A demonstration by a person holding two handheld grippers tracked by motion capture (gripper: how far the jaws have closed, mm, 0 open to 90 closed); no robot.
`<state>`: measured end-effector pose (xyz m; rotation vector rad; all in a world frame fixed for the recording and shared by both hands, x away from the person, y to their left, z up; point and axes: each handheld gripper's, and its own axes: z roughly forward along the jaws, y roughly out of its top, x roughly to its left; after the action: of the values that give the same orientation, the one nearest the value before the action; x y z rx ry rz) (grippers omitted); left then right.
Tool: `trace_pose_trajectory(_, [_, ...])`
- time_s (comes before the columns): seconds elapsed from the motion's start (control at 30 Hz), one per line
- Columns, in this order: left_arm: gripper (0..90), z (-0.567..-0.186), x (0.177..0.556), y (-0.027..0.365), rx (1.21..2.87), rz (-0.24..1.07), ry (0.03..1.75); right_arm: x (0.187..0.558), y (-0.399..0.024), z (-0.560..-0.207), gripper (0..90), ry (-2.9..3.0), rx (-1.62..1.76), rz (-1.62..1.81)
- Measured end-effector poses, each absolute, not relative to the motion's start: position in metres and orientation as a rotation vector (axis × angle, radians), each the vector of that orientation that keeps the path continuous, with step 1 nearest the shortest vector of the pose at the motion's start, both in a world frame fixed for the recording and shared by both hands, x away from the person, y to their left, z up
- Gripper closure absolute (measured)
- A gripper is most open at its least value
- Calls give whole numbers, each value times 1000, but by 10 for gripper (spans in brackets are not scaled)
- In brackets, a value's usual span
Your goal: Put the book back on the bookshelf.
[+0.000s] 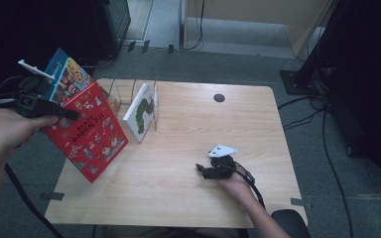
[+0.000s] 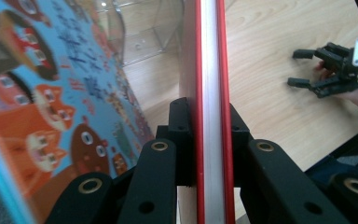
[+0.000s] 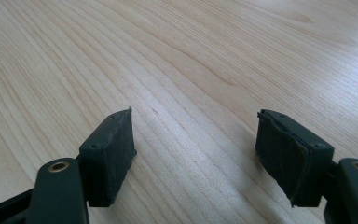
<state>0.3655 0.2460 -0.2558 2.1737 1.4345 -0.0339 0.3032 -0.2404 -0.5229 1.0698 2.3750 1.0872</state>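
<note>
Your left gripper (image 2: 209,135) pinches the red book (image 1: 90,130) edge-on between its fingers for the clear rack (image 1: 129,94) beyond them, while your right gripper (image 1: 204,169) rests wide, fingers empty, on the counter (image 1: 188,198).

High view dim overall, corners nearly black, soft and low in detail; the wooden surface (image 1: 188,163) is the brightest area, evenly lit, with faint shadow under the right gripper (image 1: 202,170). Left gripper view brighter: blue picture book (image 2: 51,116) at left blurred and out of focus, red book (image 2: 211,93) edge sharper, slight glare on the clear acrylic rack (image 2: 144,32). Right gripper view evenly lit, wood grain crisp, jaws soft at bottom.
</note>
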Motion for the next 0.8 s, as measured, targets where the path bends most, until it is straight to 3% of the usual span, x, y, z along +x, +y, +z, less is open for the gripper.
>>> trace_pose_trajectory(0.8, [802,-270,428,229,2128,83,1506,303,-238,-523,280,2363,1085,1085])
